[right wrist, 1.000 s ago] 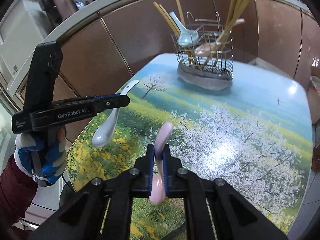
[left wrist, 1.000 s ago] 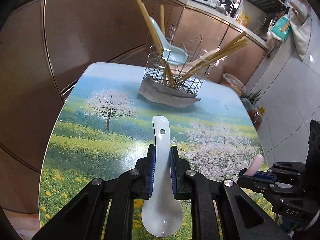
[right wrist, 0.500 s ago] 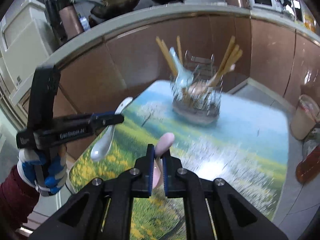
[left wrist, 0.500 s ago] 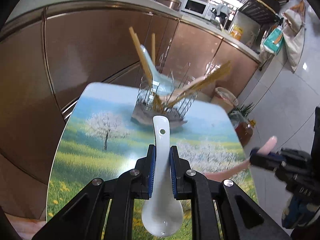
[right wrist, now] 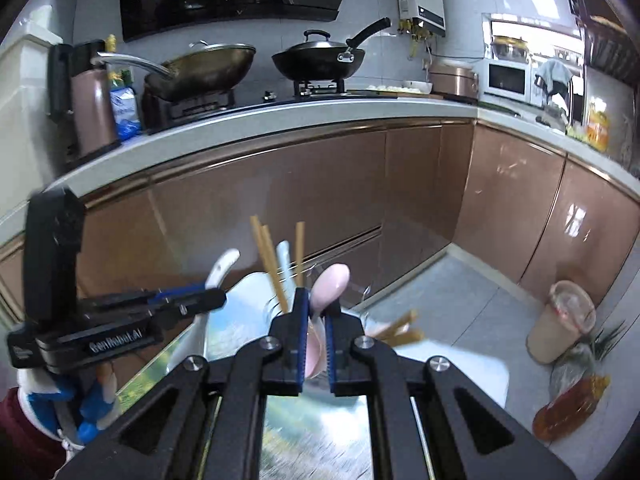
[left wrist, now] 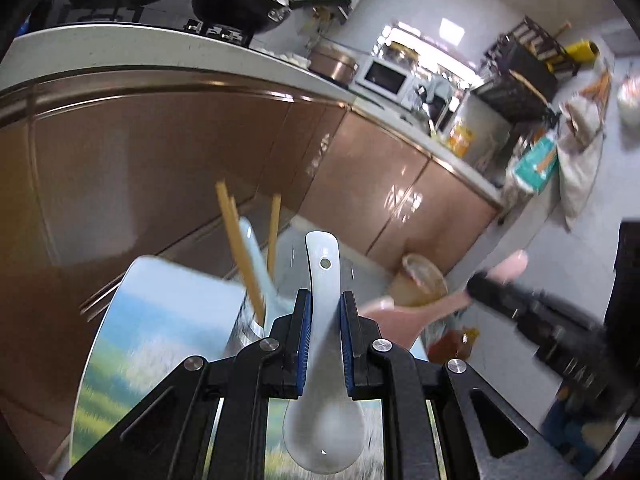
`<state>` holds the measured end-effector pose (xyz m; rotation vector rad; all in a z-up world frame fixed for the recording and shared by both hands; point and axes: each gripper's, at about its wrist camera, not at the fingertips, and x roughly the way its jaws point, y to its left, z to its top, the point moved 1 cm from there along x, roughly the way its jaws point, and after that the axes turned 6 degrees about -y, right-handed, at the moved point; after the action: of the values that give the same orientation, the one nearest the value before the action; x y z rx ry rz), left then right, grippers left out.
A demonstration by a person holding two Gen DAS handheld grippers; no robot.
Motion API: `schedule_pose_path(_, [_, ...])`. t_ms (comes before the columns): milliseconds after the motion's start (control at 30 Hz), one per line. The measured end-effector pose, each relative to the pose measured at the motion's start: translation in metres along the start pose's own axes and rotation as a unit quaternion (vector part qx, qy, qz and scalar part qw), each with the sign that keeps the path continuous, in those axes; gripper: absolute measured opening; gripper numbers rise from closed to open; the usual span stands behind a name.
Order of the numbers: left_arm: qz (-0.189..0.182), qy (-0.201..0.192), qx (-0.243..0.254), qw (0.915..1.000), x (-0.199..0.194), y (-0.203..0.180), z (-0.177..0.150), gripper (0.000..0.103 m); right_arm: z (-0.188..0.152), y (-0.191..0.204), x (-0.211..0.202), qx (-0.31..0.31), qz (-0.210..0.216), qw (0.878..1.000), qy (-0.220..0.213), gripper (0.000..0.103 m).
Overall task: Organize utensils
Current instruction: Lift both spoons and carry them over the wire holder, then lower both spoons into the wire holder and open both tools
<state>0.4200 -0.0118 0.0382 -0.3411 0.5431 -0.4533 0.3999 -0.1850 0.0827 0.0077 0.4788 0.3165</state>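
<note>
My left gripper [left wrist: 323, 304] is shut on a white ceramic spoon [left wrist: 325, 360], handle pointing forward. It also shows at left in the right wrist view [right wrist: 188, 300]. My right gripper [right wrist: 316, 308] is shut on a pink spoon [right wrist: 330, 284]; in the left wrist view this spoon [left wrist: 404, 316] hangs bowl-down from it. The wire utensil holder [left wrist: 244, 332] is mostly hidden behind my fingers; wooden chopsticks [left wrist: 236, 240] and a pale blue spoon [left wrist: 256, 256] stick up from it. Both grippers are raised above the flowered table [left wrist: 160, 312], close to the holder.
Brown kitchen cabinets [right wrist: 400, 200] stand behind the table, with woks [right wrist: 320, 56] on the counter. On the tiled floor at right are a lidded plastic cup [right wrist: 560, 328] and a bottle [right wrist: 572, 404]. The table's far edge lies just beyond the holder.
Both grippers have risen and tilted upward while moving towards the holder. The table has dropped low in both views. Each spoon stays gripped.
</note>
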Motion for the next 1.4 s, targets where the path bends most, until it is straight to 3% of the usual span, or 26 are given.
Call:
schedule_pose_path(200, [-0.002,-0.027,-0.028,0.9992,0.046,0.013,0.015,0.013,-0.010,-0.015,0.041,0.001,-0.001,1.000,0.016,0.007])
schedule_pose_path(367, [-0.002,-0.058,-0.040,0.9975,0.071,0.019,0.004,0.013,-0.017,-0.021,0.059,0.000,0.002,1.000,0.024,0.007])
schedule_pose_path(767, [0.041,-0.137,-0.027,0.9894,0.084,0.027,-0.023,0.013,-0.023,-0.028,0.074,0.001,0.023,1.000,0.016,0.007])
schedule_pose_path(1000, [0.082,-0.168,0.001,0.9824,0.086,0.023,-0.038,0.013,-0.029,-0.011,0.080,-0.049,0.005,0.998,0.024,0.007])
schedule_pose_path(1400, [0.091,-0.161,-0.031,0.9823,0.087,0.043,-0.044,0.013,-0.041,-0.007,0.084,-0.056,0.006,0.998,0.041,0.012])
